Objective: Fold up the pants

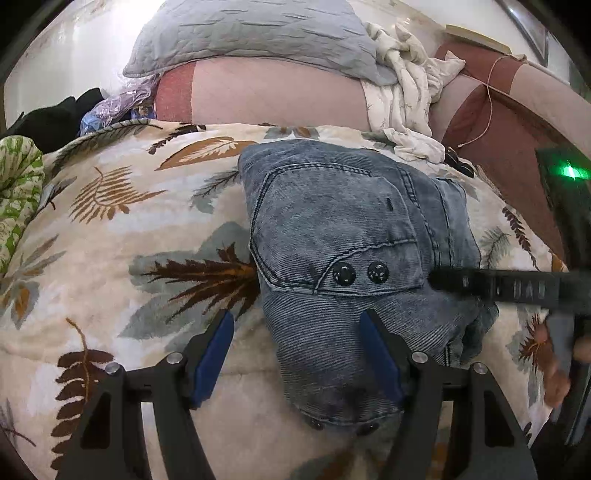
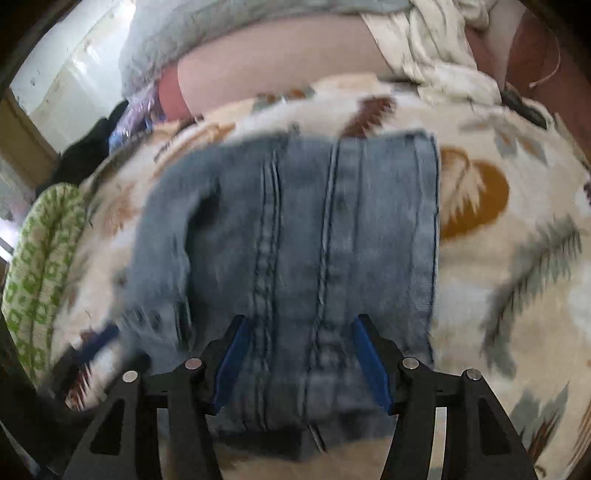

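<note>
A pair of faded blue jeans (image 1: 332,229) lies folded into a compact bundle on a cream blanket with leaf prints (image 1: 122,229), pocket and two black buttons facing up. My left gripper (image 1: 295,317) hovers open at the bundle's near left edge, its right blue pad over the denim and its left pad over the blanket. My right gripper's black finger (image 1: 491,288) reaches in from the right across the bundle's right side. The right wrist view is blurred: the jeans (image 2: 295,221) run under my right gripper (image 2: 300,321), whose blue pads stand apart above the denim seams, open.
A grey quilted pillow (image 1: 251,33) and a crumpled white printed cloth (image 1: 406,85) lie at the far side on a pink and maroon sheet (image 1: 280,96). Green patterned fabric (image 1: 18,192) and dark clothes (image 1: 55,114) sit at the left. A person's hand (image 1: 554,369) is at the right.
</note>
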{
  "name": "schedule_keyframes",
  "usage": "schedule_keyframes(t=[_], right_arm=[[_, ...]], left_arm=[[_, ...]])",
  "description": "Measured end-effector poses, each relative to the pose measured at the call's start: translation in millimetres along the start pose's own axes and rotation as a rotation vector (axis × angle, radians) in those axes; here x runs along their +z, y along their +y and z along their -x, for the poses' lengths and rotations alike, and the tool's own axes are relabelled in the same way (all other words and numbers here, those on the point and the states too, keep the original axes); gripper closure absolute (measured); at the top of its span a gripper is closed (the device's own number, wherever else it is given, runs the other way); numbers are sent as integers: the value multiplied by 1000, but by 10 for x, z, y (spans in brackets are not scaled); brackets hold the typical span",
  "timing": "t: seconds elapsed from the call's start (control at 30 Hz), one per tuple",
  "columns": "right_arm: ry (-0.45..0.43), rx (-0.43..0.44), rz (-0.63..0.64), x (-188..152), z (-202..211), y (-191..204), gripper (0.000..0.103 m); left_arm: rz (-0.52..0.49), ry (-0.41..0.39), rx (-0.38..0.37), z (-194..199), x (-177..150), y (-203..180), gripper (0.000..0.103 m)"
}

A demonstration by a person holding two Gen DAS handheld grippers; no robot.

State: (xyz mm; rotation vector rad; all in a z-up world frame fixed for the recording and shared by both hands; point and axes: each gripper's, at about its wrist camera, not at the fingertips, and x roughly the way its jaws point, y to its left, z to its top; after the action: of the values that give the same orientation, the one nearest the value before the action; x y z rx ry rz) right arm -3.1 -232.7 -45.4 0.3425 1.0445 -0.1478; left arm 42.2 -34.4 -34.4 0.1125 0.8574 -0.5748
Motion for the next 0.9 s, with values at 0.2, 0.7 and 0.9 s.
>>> schedule_keyframes(t=[0.2,0.7,0.9], right_arm=[[-96,-3,34,-209,443,15,41],[-457,-152,151,-680,1283,374,29],[-459,-175,162,-663,1197,424,28]], left_arm=[[-53,-86,82,295,34,-60,32],[-14,-230,324,857,-32,62,17],[2,-225,329,830,-28,123,17]])
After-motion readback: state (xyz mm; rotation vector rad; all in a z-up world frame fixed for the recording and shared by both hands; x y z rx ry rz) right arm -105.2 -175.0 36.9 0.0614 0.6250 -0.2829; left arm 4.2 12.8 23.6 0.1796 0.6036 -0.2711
